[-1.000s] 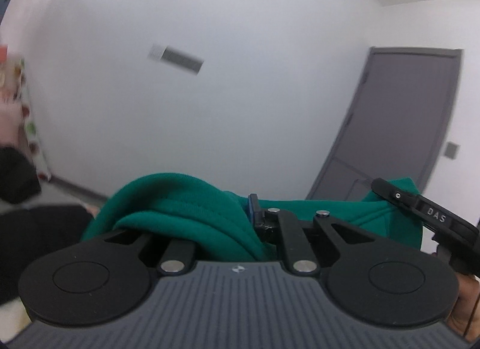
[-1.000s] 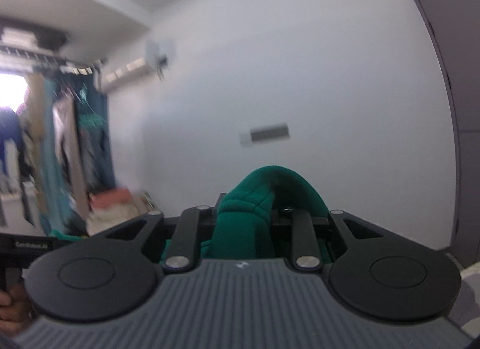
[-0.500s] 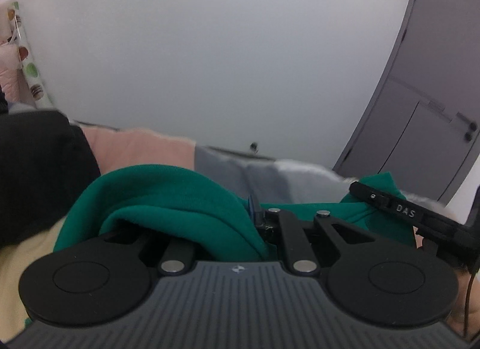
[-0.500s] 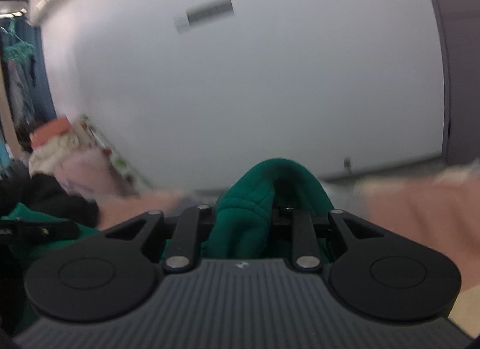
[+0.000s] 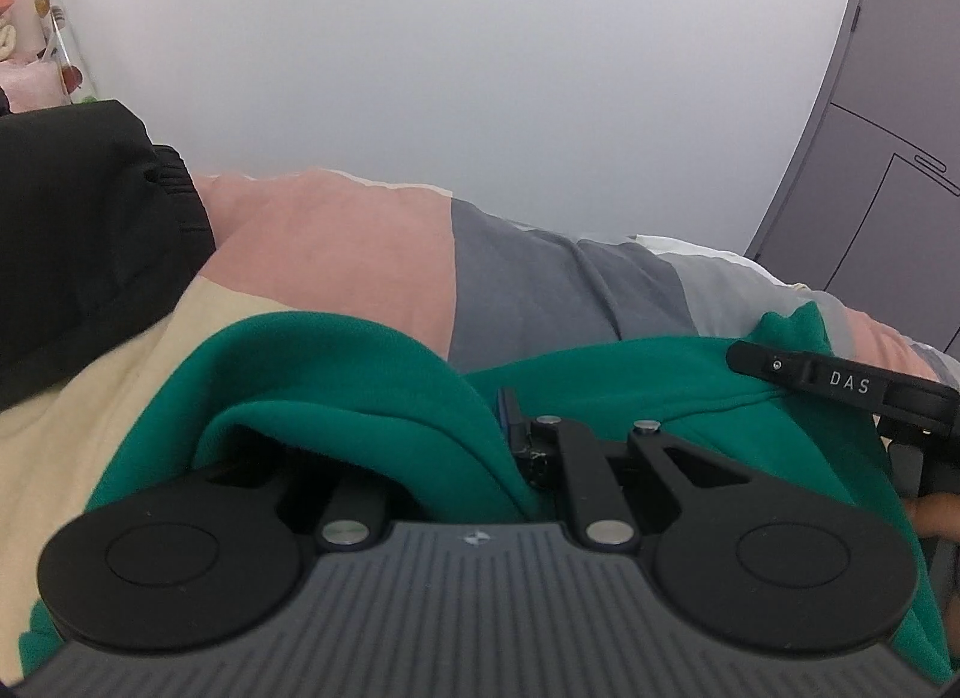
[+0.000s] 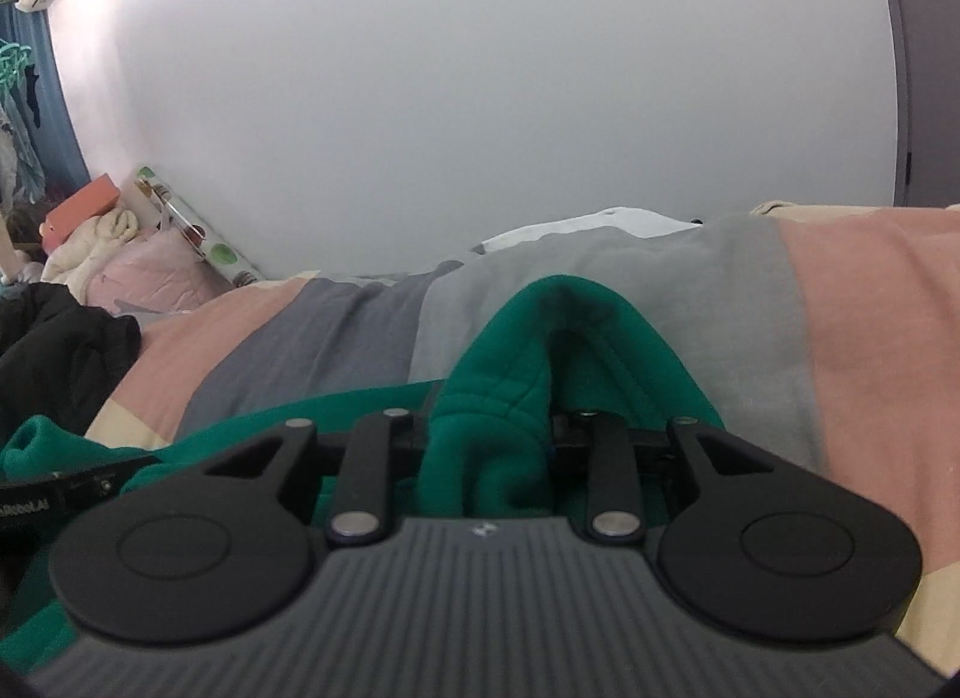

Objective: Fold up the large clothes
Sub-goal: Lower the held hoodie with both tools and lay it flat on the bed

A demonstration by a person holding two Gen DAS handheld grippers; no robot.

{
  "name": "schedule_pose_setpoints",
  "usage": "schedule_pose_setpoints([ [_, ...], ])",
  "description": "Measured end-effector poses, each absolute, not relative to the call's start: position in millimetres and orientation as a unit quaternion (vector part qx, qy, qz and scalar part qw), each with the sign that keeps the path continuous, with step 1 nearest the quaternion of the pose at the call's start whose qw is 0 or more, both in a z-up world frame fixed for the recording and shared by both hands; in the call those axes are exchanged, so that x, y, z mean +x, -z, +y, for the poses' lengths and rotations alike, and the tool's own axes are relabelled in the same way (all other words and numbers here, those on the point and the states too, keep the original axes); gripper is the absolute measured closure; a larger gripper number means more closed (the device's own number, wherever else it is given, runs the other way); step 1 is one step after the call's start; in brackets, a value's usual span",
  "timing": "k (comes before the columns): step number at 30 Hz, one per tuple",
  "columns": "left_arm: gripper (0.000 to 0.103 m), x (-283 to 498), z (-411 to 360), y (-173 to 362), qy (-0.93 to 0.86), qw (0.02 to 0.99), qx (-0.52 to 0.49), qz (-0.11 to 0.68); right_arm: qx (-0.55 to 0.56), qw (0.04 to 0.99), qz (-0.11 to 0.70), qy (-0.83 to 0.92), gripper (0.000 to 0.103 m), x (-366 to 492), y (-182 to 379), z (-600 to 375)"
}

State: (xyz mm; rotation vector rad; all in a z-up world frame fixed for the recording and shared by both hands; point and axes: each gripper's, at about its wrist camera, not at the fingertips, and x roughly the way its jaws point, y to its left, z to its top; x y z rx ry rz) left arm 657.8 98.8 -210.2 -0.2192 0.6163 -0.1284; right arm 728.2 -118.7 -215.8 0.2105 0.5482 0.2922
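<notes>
Both grippers are clamped on the green garment [image 5: 336,362]: the left gripper [image 5: 480,446] has a thick fold bunched between its fingers, and the right gripper [image 6: 489,434] pinches a ribbed edge of the same cloth that humps up over its jaws.

Largest change — the views have tipped down. A second ago both cameras faced mostly bare white wall [image 6: 480,98] and the grey door [image 5: 888,170]; now the bedspread [image 5: 336,242] with its pink, grey and cream blocks fills the middle of both. The garment, held aloft before, is now low over the bed; whether its hanging part already touches the cover cannot be told.

Grips unchanged through the descent; cloth sits the same way in both jaws.

Black clothing [image 5: 78,230] lies at the left of the bed, beside the spot where the garment is heading — near but not touching. Right gripper's finger shows at the left view's right edge, so the hands are close together.

Judgement: lay-down step under way; spreading flat comes next, folding not yet begun.
</notes>
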Motion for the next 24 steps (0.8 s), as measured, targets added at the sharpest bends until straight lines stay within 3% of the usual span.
schedule_pose_setpoints([
  [5,0.087,648,96,196,0.058,0.944,-0.108,0.307,0.091,0.948,0.270,-0.140,0.071,732,213,-118],
  [7,0.074,645,97,189,0.059,0.942,-0.112,0.309,0.097,0.946,0.274,-0.143,0.069,734,210,-117],
  [8,0.061,644,98,187,0.058,0.941,-0.117,0.312,0.102,0.945,0.276,-0.144,0.068,734,207,-120],
  [9,0.044,641,99,182,0.057,0.940,-0.120,0.314,0.106,0.943,0.278,-0.146,0.063,730,202,-126],
  [10,0.040,635,100,177,0.057,0.941,-0.121,0.312,0.110,0.943,0.279,-0.148,0.055,728,198,-127],
  [11,0.040,628,101,171,0.052,0.944,-0.118,0.303,0.117,0.941,0.278,-0.151,0.048,724,194,-129],
  [13,0.040,612,100,157,0.036,0.947,-0.106,0.301,0.133,0.941,0.272,-0.155,0.023,713,186,-132],
  [24,0.037,460,98,91,0.019,0.962,-0.084,0.260,0.124,0.958,0.216,-0.140,0.022,603,130,-149],
])
